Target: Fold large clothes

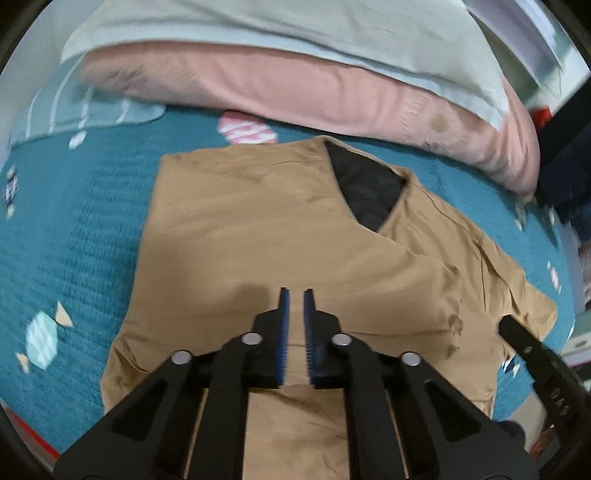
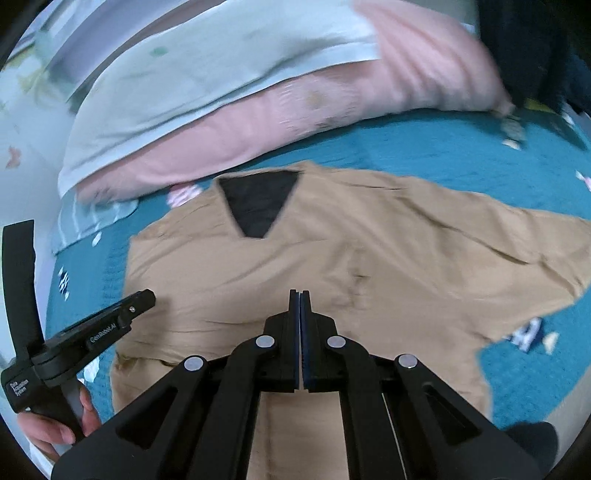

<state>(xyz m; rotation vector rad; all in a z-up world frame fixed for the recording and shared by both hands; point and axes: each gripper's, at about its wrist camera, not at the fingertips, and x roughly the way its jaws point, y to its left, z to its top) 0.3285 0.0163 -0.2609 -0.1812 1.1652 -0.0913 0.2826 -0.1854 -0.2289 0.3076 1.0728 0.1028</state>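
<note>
We hold two grippers above a tan shirt (image 1: 266,229) spread on a teal cover (image 1: 81,236), its dark V-neck toward the top of both views. In the left wrist view our left gripper (image 1: 296,291) sits at lower centre, its blue pads (image 1: 284,332) close together with a narrow slit showing and nothing between them. In the right wrist view our right gripper (image 2: 299,293) has its jaws pressed together, empty, over the shirt (image 2: 332,266). A pink pillow (image 1: 295,85) and a pale one (image 1: 295,26) lie across the top. The left gripper also shows at lower left of the right view, a hand (image 2: 55,428) on its handle.
</note>
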